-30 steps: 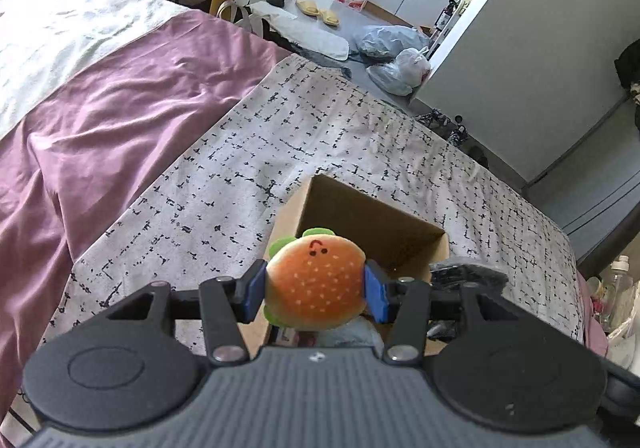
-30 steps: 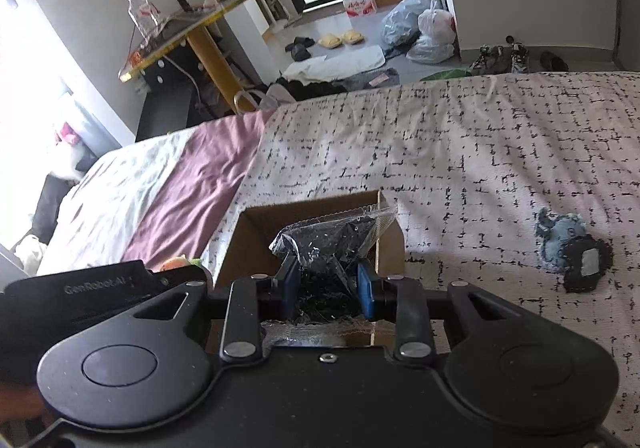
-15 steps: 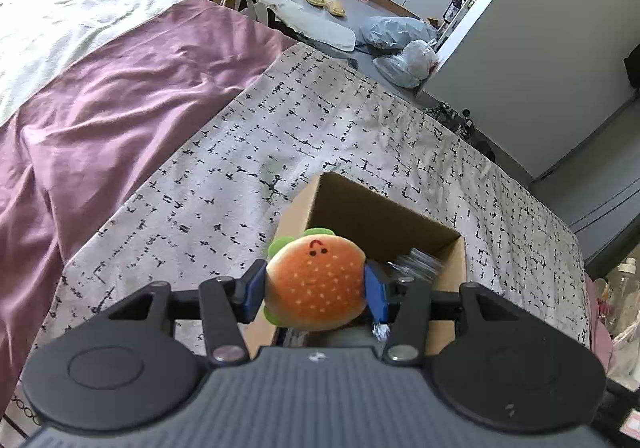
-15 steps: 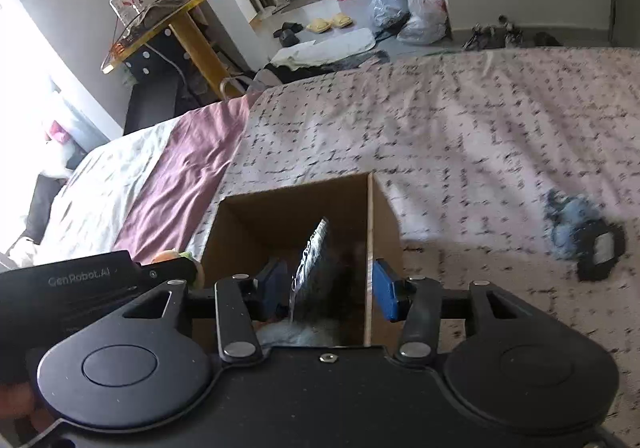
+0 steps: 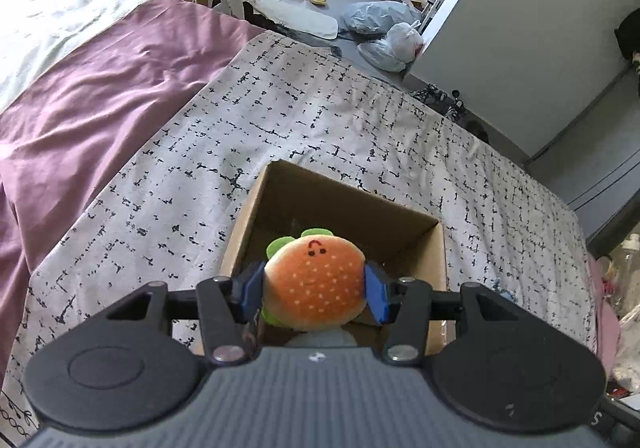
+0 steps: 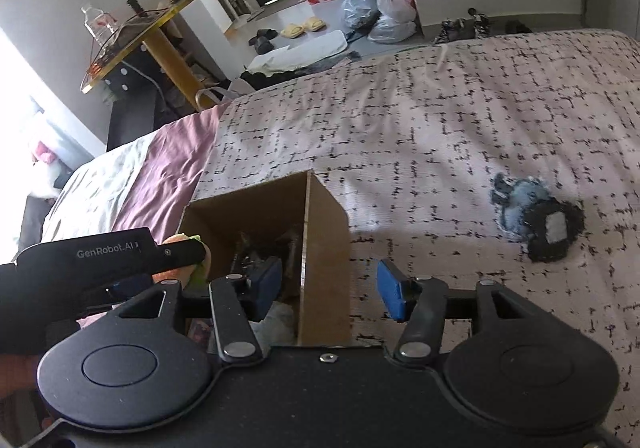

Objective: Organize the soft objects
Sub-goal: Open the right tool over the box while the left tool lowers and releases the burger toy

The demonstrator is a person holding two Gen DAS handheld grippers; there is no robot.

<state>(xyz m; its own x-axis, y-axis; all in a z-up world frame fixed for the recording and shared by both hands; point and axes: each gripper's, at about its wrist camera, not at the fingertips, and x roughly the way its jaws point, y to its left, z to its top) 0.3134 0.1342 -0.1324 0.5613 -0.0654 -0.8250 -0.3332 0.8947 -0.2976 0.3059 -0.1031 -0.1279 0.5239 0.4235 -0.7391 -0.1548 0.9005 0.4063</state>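
Note:
My left gripper (image 5: 314, 294) is shut on an orange burger plush (image 5: 316, 286) with green lettuce edges and holds it over the near side of an open cardboard box (image 5: 348, 204). In the right wrist view the box (image 6: 324, 232) stands on the patterned bedspread, with a dark plastic-wrapped item (image 6: 256, 260) lying inside it. My right gripper (image 6: 330, 290) is open and empty, its fingers straddling the box's right wall. A blue-and-black soft toy (image 6: 536, 220) lies on the bedspread to the right.
A purple blanket (image 5: 92, 88) and a white quilt (image 5: 48, 20) cover the bed's left side. Beyond the bed's far edge are bags (image 6: 380, 12), slippers (image 6: 300, 28) and a yellow-legged table (image 6: 160, 24). The left gripper's body (image 6: 104, 260) shows beside the box.
My right gripper opened and let the dark wrapped item drop into the box, then shifted right. My left gripper, still holding the burger plush, moved over the box.

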